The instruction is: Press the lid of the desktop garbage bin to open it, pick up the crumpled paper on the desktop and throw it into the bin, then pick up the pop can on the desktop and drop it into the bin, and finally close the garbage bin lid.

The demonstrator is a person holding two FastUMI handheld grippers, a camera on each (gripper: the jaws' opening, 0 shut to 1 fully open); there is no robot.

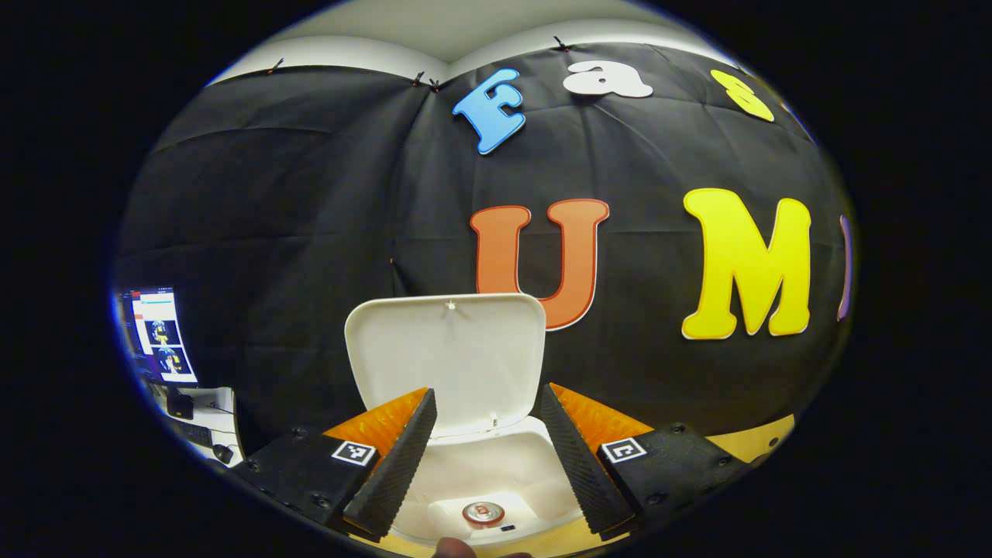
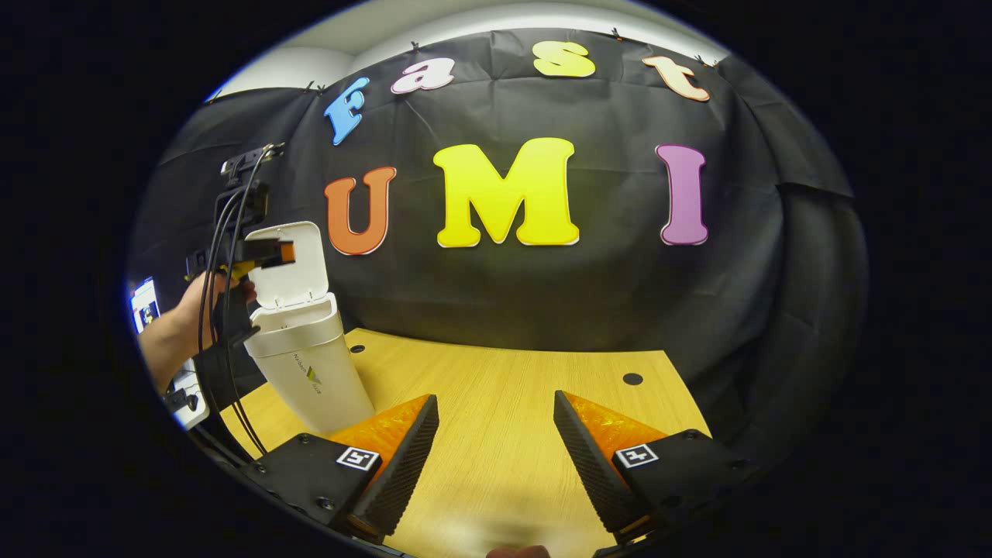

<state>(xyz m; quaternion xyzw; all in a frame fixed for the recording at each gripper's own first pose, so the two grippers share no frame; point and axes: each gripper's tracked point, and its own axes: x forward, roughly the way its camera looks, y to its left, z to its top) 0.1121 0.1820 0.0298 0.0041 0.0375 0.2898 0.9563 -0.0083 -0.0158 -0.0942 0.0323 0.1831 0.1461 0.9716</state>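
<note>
White plastic bin [image 2: 308,364]: stands upright near the left corner of the wooden table [image 2: 511,395]; body tapers toward the base; small logo on the front wall, not read.
Lid [image 1: 446,356]: swung up and back on its hinge, inner face turned toward the left gripper view; in the right gripper view [image 2: 288,263] seen standing open above the bin's rim.
Pop can [image 1: 483,512]: inside the bin, upright at the bottom, silver top with red rim facing up.
Crumpled paper: pale shape beside the can on the bin floor, too indistinct to confirm.
Left gripper [image 1: 487,457]: poised directly above the bin's open mouth, fingers spread wide with nothing between them; opening and can visible in the gap.
Left gripper, far view [image 2: 260,254]: held at lid height over the bin, cables trailing down, gripped by a hand [image 2: 208,298] with bare forearm.
Right gripper [image 2: 496,457]: over bare tabletop, well apart from the bin, fingers spread wide and holding nothing.
Table: light wood grain, dark round holes near the back edge.
Monitor [image 1: 159,333]: lit screen at far left, beyond the booth wall, above a white desk [image 1: 209,418] carrying small dark items.
</note>
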